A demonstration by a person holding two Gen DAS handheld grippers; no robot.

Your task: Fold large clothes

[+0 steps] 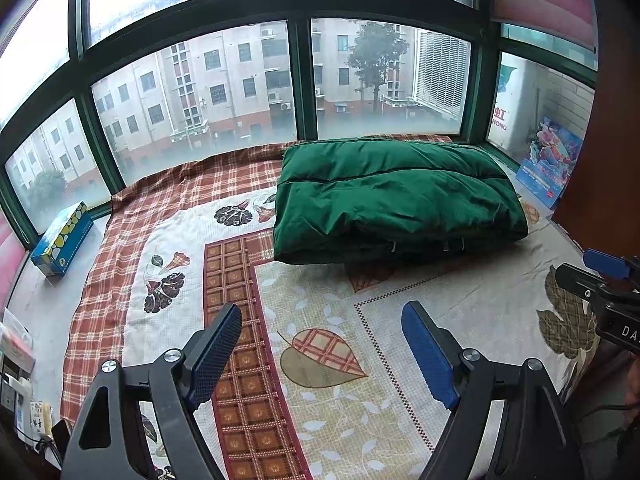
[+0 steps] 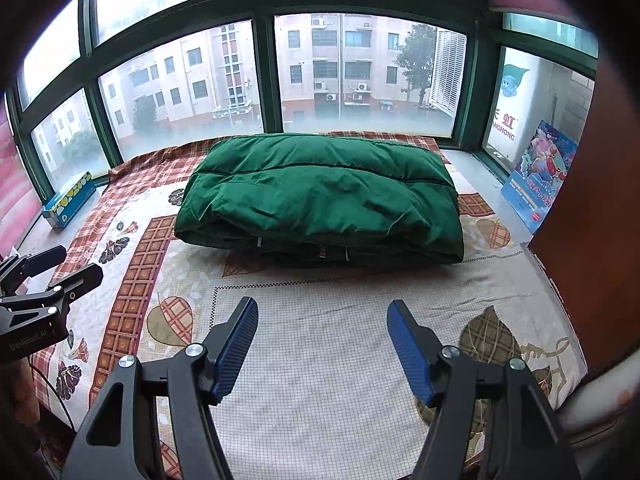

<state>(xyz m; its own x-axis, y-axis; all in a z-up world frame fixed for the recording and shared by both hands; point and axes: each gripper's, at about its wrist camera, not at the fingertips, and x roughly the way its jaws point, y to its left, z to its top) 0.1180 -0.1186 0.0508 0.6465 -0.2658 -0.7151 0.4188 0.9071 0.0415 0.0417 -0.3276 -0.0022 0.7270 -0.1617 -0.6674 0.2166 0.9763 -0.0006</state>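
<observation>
Currently, status by item:
Left gripper (image 1: 322,354): jaws spread wide, nothing between them, pads clear of the bed cover (image 1: 320,360) beneath.
Right gripper (image 2: 322,344): jaws apart, somewhat narrower than the left, holding nothing, touching nothing.
Cross-view: left gripper appears at 9 o'clock in the right wrist view; right gripper at 3 o'clock in the left wrist view.
Green garment (image 2: 320,196): padded, folded into a thick rectangular bundle, surface creased, a seam running across its top; lies at 12 o'clock from the right gripper, at 1 o'clock from the left, well apart from both, near the window (image 2: 180,76).
Tissue box (image 2: 68,200): on the sill, 10 o'clock.
Picture book (image 2: 538,176): upright, 2 o'clock.
</observation>
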